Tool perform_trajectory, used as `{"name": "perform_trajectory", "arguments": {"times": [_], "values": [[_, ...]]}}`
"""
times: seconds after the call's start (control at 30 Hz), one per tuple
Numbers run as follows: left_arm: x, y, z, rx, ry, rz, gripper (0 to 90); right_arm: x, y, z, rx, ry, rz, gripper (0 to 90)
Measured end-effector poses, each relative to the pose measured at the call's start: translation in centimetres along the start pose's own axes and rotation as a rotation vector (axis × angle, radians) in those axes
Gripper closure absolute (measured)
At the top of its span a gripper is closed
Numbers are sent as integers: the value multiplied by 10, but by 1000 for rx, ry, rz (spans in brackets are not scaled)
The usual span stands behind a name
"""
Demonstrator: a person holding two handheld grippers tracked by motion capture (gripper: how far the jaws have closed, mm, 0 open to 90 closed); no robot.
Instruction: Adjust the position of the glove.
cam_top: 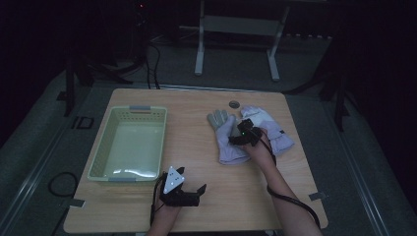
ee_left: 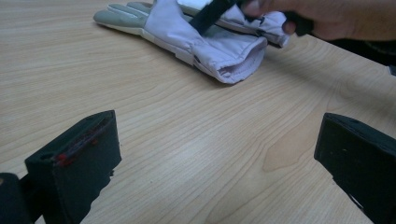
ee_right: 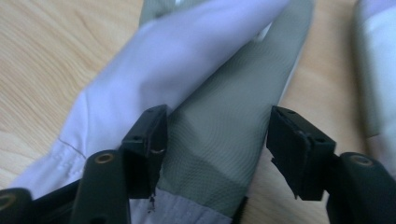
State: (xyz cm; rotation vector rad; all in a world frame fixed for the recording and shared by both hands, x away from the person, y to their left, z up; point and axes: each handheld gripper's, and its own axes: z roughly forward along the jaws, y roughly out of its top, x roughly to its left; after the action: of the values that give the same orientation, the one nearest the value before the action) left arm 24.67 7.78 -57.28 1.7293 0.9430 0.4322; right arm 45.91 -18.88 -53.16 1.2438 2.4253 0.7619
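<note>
Two pale lilac gloves with grey palms lie at the table's far right. The nearer glove [cam_top: 227, 142] [ee_left: 187, 32] lies flat with its cuff toward me, and the second glove [cam_top: 276, 133] [ee_right: 379, 70] lies just right of it. My right gripper [cam_top: 243, 132] [ee_right: 217, 144] is down on the nearer glove. Its jaws straddle a grey fold of that glove [ee_right: 224, 130]; the left pad touches the fabric, while the right pad stands at the fold's edge without squeezing it. My left gripper [cam_top: 193, 178] [ee_left: 217, 158] rests open near the front edge over bare wood, pointing toward the gloves.
A pale green plastic basket [cam_top: 101, 147] stands empty on the table's left half. A small round dark disc [cam_top: 234, 103] lies near the far edge behind the gloves. Bare wood [ee_left: 196, 121] stretches between my left gripper and the gloves.
</note>
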Motion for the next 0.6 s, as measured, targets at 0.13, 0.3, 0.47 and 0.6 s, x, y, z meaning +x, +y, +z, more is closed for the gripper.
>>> {"name": "perform_trajectory", "arguments": {"times": [0.13, 0.3, 0.47, 0.6], "values": [[0, 0, 0, 0, 2, 3, 5, -1, -5, 6, 7, 27, 12, 448], [0, 0, 0, 4, 4, 5, 5, -1, -6, 7, 4, 67, -7, 650], [0, 0, 0, 4, 5, -1, 5, 6, -5, 1, -18, 81, 25, 802], [0, 0, 0, 3, 6, 1, 5, 11, -4, -15, -98, 139, 136, 821]]}}
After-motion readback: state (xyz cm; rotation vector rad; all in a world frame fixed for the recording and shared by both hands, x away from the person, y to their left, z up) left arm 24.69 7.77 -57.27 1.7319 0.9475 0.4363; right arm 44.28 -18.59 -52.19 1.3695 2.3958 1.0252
